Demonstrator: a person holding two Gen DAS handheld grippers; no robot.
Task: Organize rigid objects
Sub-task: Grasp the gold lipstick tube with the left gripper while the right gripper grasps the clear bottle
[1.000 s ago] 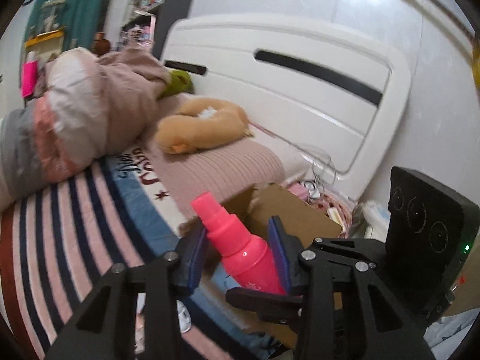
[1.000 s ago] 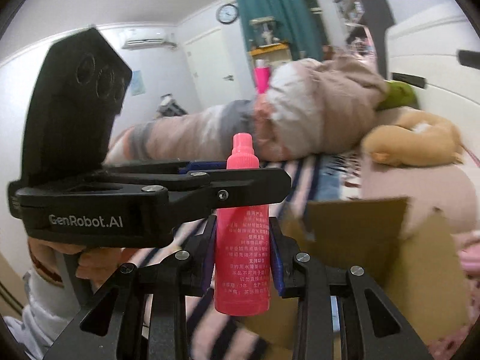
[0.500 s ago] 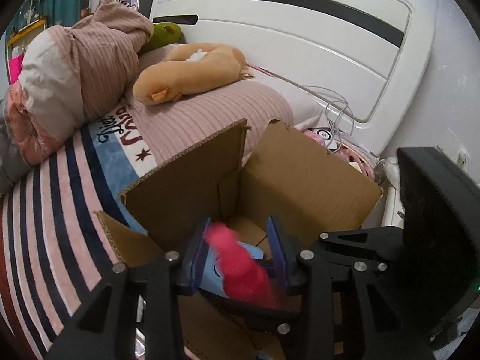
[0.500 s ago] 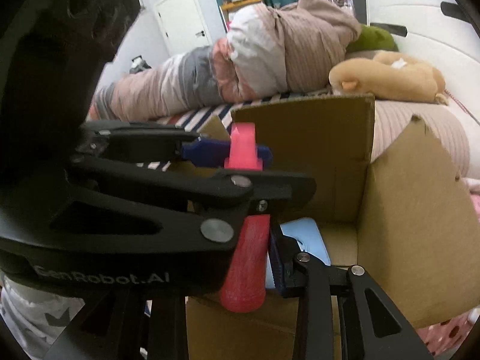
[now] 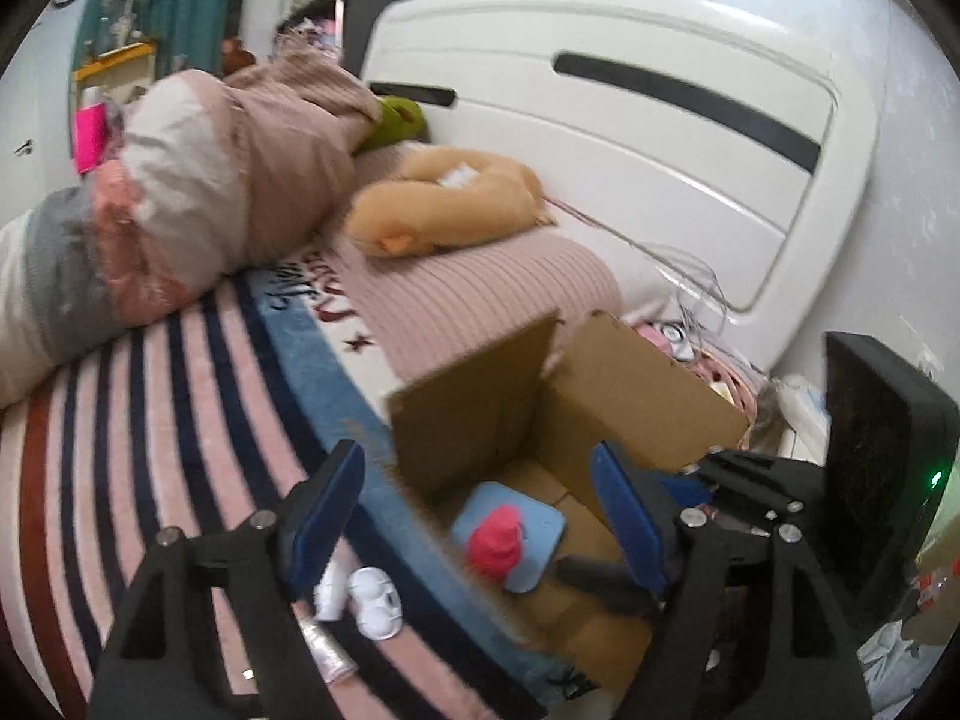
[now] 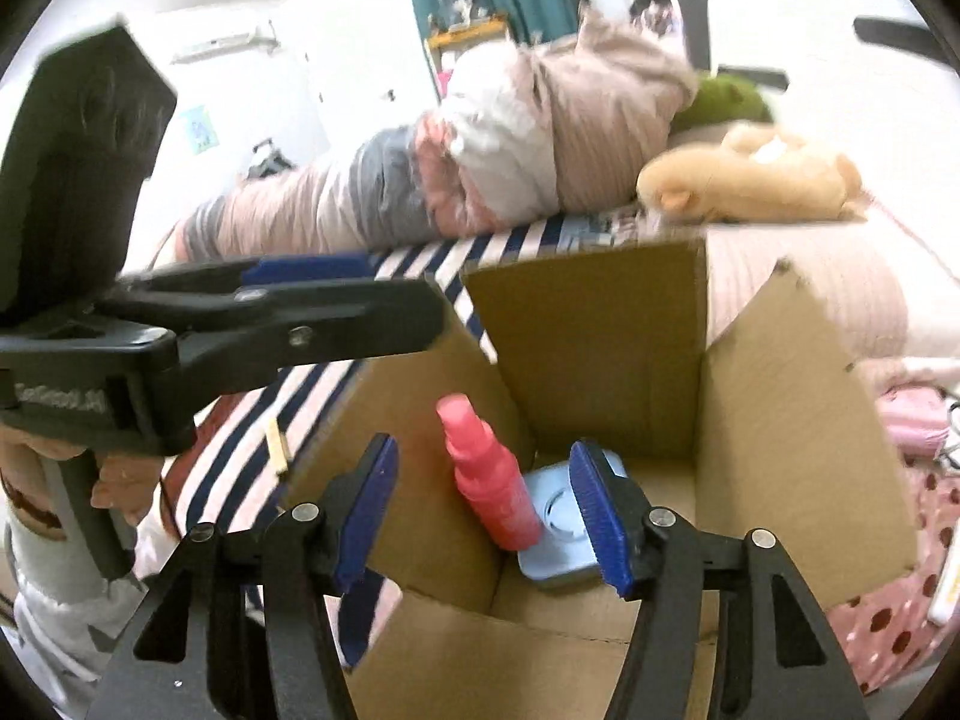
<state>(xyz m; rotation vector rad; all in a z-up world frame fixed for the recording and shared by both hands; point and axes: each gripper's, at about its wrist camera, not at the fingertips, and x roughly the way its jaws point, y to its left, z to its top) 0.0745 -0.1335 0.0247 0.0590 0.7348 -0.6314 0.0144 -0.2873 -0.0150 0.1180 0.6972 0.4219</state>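
Note:
A pink spray bottle (image 6: pixel 492 480) stands tilted inside an open cardboard box (image 6: pixel 798 432), leaning toward the box's left wall, beside a light blue flat object (image 6: pixel 555 525). My right gripper (image 6: pixel 483 510) is open above the box, its jaws either side of the bottle without touching it. In the left wrist view the bottle (image 5: pixel 497 543) shows from above on the blue object (image 5: pixel 543 531) in the box (image 5: pixel 630 384). My left gripper (image 5: pixel 480 513) is open and empty above the box edge. It also shows in the right wrist view (image 6: pixel 342 294) at left.
The box sits against a bed with a striped blanket (image 5: pixel 150 408), a pink pillow (image 5: pixel 480 294), a tan plush toy (image 5: pixel 444 204) and a rolled quilt (image 5: pixel 198 180). Small white items (image 5: pixel 366 597) lie on the blanket near the box. A white headboard (image 5: pixel 660 138) stands behind.
Both grippers were shut on the pink bottle one second ago. They lowered it into the box and opened. The bottle now rests in the box, free of both.

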